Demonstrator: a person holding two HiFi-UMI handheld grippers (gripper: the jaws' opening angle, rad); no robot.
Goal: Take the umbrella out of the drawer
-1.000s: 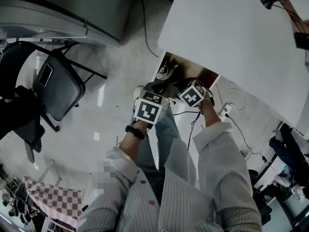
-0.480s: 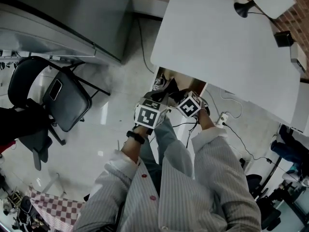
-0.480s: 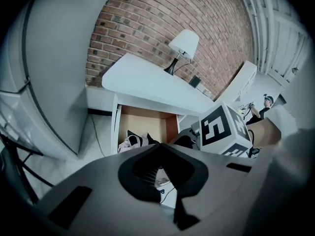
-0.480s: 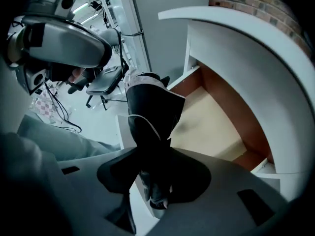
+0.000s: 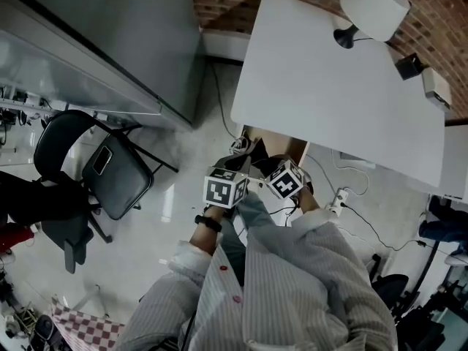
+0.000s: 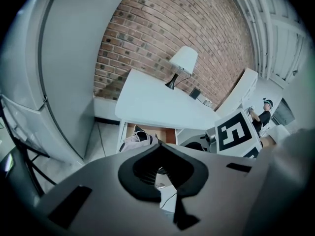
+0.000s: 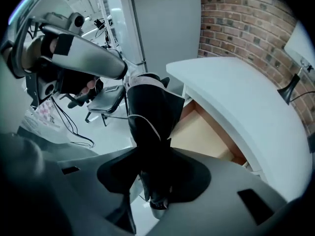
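A folded black umbrella (image 7: 150,117) stands up between the jaws of my right gripper (image 7: 152,181), which is shut on its lower end above the open wooden drawer (image 7: 202,132). In the head view the right gripper (image 5: 276,167) and the left gripper (image 5: 235,170) hang side by side in front of the drawer (image 5: 285,146) under the white table (image 5: 329,86). In the left gripper view my left gripper (image 6: 160,149) has its black tips together with nothing held. Beyond it the drawer (image 6: 170,133) holds a pale shoe-like thing (image 6: 134,139).
A white lamp (image 5: 373,6) and small boxes stand at the table's far edge by the brick wall. A grey cabinet (image 5: 110,35) rises at the left, with a black folding chair (image 5: 110,174) before it. Cables and a power strip (image 5: 338,196) lie on the floor.
Both grippers have risen from the drawer, the right one bringing the umbrella up with it. The head view now takes in more of the table, the lamp and the brick wall.
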